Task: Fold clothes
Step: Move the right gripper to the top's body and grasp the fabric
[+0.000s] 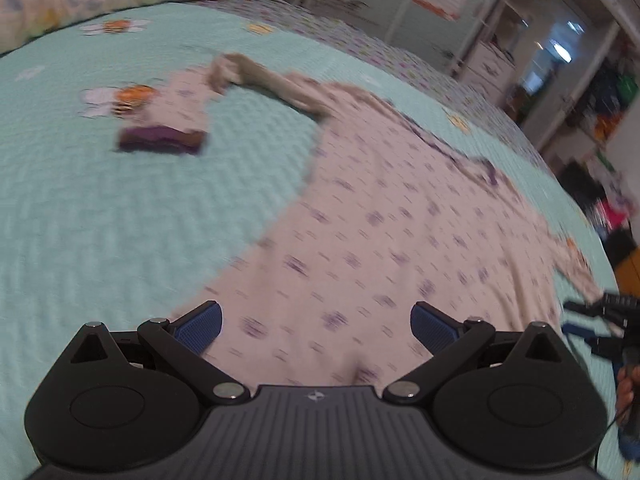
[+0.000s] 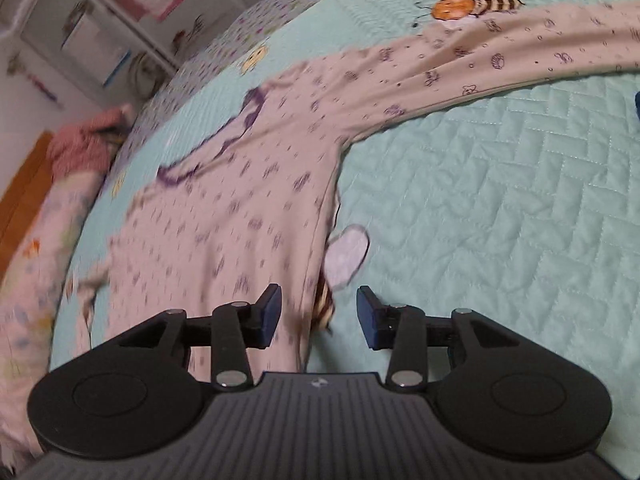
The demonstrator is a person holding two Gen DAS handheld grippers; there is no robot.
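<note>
Blue-padded fingers of the left gripper stand wide apart above the hem of a pink printed shirt, holding nothing. Across the garment, the right gripper is partly open and empty over its side seam. That shirt lies spread flat on a mint quilted bedspread, one sleeve stretched outward.

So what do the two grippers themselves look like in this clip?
Both match: the left gripper and right gripper have black linkage arms with silver pivot pins, blue ribbed pads, rounded black housings and a ribbed dark grey body bearing a small star-like emblem. A thin dark cable trails near the right gripper's handle.
</note>
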